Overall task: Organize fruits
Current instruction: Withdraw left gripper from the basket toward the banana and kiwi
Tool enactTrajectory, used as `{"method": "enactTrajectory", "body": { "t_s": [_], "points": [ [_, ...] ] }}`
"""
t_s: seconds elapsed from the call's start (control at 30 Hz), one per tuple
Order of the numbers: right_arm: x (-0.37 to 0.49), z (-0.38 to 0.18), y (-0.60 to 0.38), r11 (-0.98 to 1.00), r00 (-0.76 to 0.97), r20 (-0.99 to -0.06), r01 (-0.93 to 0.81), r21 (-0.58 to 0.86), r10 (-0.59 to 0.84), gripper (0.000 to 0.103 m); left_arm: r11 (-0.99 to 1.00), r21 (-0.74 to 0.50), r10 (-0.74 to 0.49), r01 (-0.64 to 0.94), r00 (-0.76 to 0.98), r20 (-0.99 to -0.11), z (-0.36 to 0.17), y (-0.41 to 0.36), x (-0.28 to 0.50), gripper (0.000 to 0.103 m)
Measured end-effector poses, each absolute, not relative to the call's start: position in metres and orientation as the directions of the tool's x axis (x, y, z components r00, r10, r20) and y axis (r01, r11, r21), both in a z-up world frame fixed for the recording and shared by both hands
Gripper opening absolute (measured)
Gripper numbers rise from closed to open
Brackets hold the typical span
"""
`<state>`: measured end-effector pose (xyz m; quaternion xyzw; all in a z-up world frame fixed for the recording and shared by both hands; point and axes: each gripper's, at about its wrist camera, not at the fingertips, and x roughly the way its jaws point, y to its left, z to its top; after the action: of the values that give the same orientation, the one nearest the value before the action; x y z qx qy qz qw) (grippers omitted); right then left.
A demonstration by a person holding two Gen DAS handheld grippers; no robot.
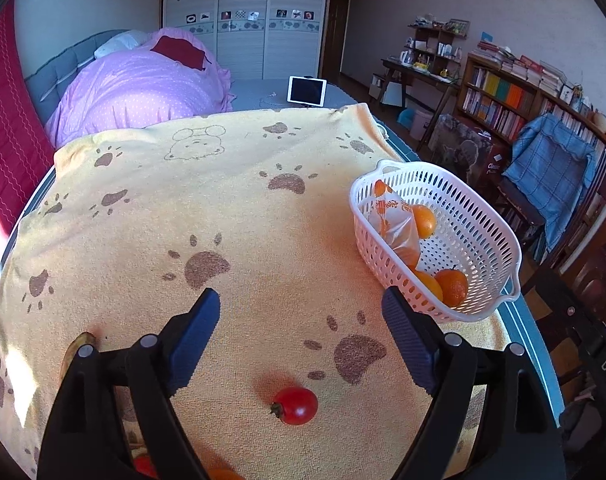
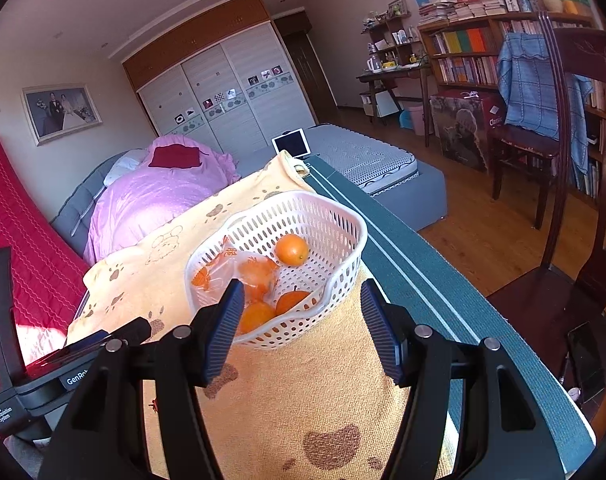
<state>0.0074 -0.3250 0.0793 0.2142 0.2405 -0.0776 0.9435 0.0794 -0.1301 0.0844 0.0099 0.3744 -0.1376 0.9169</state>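
Note:
A small red tomato [image 1: 295, 405] lies on the yellow paw-print cloth [image 1: 223, 208], low between the fingers of my left gripper [image 1: 301, 300], which stands open wide and touches nothing. To its right, a white perforated basket [image 1: 483, 216] holds loose oranges [image 1: 451, 286] and a clear printed bag [image 1: 395, 220] of oranges. In the right wrist view the same basket [image 2: 343, 216] sits just beyond my right gripper [image 2: 302, 290], open and empty, with an orange [image 2: 291, 250] and the bag [image 2: 243, 268] inside.
A banana tip [image 1: 81, 344] peeks out behind the left finger; a red fruit [image 1: 145, 466] and an orange one [image 1: 223, 474] show at the bottom edge. The table's green edge [image 2: 423, 280] runs right of the basket, with a wooden chair [image 2: 575, 240] beyond. A bed lies behind.

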Motion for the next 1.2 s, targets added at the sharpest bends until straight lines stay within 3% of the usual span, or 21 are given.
{"method": "enactTrajectory", "body": {
  "t_s": [0.53,1.2],
  "points": [
    [0.008,0.077,-0.301,0.919,0.867,-0.498,0.175,0.352,0.026,0.062,0.989,-0.096,-0.15,0.116,0.747,-0.647,0.114,-0.053,0.069,0.083],
    [0.008,0.054,-0.234,0.945,0.788,-0.574,-0.029,0.324,0.221,0.064,0.99,-0.102,-0.003,-0.102,0.695,-0.719,0.078,0.054,0.055,0.083]
  ]
}}
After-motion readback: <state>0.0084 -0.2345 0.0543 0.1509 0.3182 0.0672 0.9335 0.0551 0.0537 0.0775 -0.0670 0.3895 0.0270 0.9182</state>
